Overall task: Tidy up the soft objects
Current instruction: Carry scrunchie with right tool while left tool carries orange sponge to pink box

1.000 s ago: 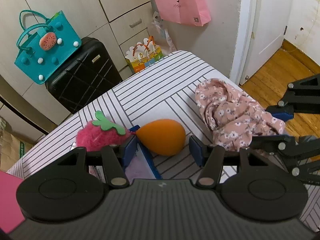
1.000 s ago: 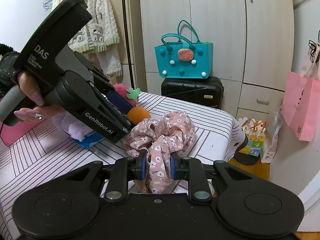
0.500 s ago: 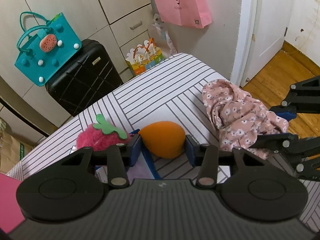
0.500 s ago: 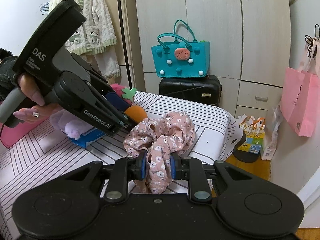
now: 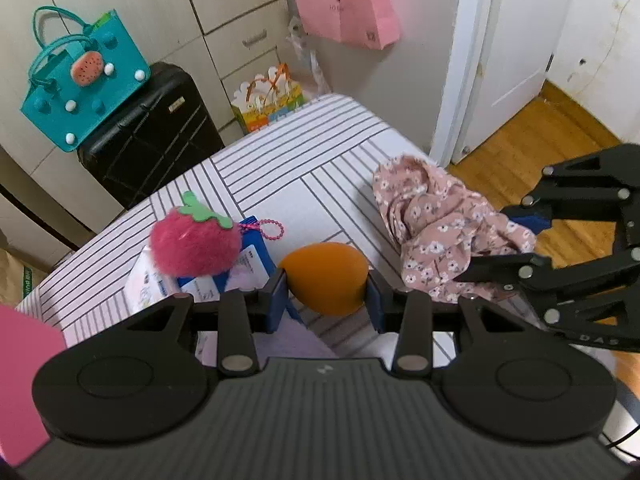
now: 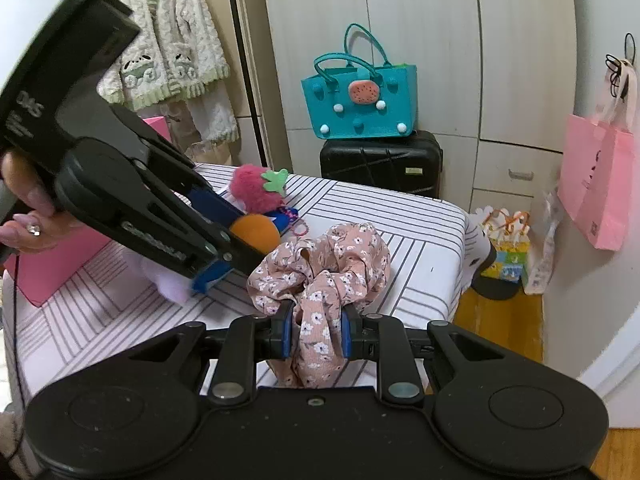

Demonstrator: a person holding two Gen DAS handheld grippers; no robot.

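My left gripper (image 5: 326,296) is shut on an orange egg-shaped sponge (image 5: 326,276), held just above the striped table (image 5: 280,152); the sponge also shows in the right wrist view (image 6: 256,232). My right gripper (image 6: 316,336) is shut on a pink floral cloth (image 6: 324,276), which bunches up on the table near its right edge; in the left wrist view the cloth (image 5: 440,224) lies right of the sponge. A fuzzy pink strawberry toy (image 5: 194,242) rests on a blue-and-white packet (image 5: 248,260) to the left.
A pale purple soft item (image 6: 168,280) lies under the left gripper. A pink box (image 6: 52,264) sits at the table's left. Beyond the table stand a black suitcase (image 5: 148,136) with a teal bag (image 5: 80,92), a pink paper bag (image 5: 348,0) and a door (image 5: 516,40).
My left gripper closed on the orange sponge and lifted it off beside the strawberry, toward me. My right gripper stayed shut on the floral cloth.
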